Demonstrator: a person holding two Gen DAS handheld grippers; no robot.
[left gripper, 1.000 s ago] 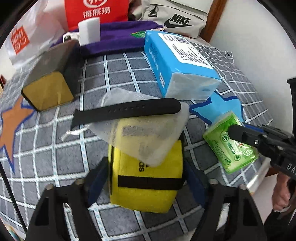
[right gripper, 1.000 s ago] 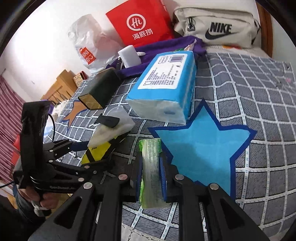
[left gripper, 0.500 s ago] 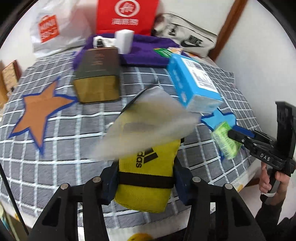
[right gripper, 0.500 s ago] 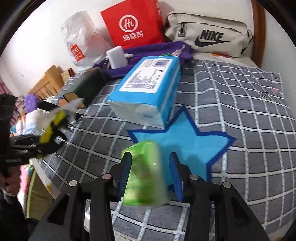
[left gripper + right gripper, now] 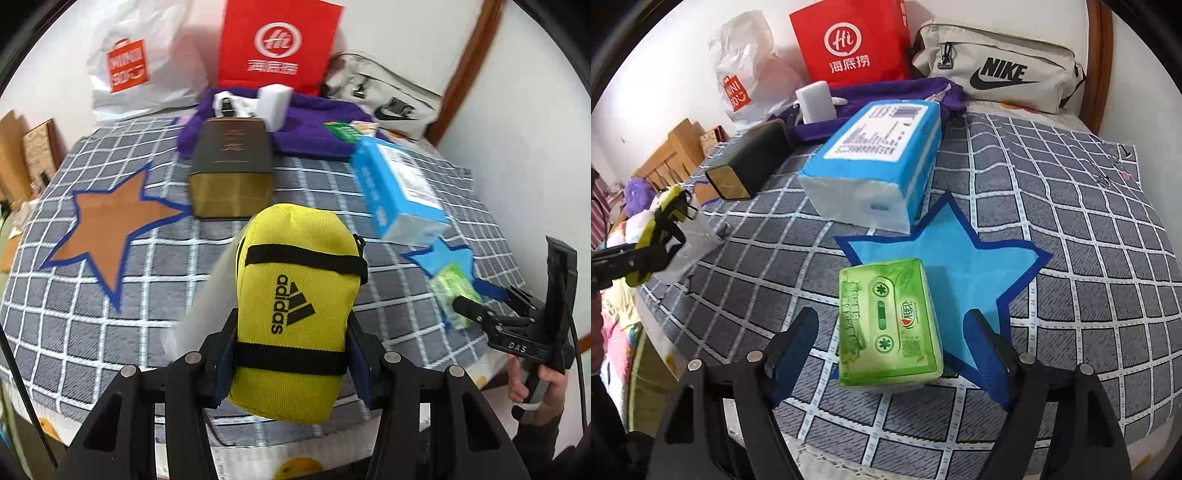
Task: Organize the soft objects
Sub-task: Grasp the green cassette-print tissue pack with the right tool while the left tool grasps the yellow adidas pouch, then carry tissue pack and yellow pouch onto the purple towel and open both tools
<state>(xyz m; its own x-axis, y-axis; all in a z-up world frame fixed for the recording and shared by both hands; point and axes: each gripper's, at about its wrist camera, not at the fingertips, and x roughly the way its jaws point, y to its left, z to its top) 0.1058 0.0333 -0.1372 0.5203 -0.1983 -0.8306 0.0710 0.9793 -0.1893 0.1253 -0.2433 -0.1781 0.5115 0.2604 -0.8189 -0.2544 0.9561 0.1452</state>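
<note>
My left gripper [image 5: 291, 354] is shut on a yellow adidas pouch [image 5: 295, 310] and holds it above the checked bedcover; a translucent bag [image 5: 207, 295] hangs blurred beside it. My right gripper [image 5: 892, 343] is open. A green tissue pack [image 5: 890, 325] lies flat between its fingers, at the lower left edge of the blue star patch [image 5: 956, 251]. The left gripper with the pouch also shows far left in the right wrist view [image 5: 653, 240]. The right gripper shows at the right in the left wrist view [image 5: 476, 310], with the green pack [image 5: 454, 295] at its tips.
A blue tissue brick [image 5: 875, 162] lies behind the blue star. A dark gold-ended box [image 5: 232, 170], an orange star patch [image 5: 114, 225], a purple cloth [image 5: 303, 125], a red bag [image 5: 277, 40], a white bag [image 5: 140, 62] and a Nike bag [image 5: 997, 66] lie further back. The bed edge is near.
My left gripper lifted the yellow pouch off the bed and the translucent bag slid off its top. My right gripper opened and the green pack now lies flat on the bed.
</note>
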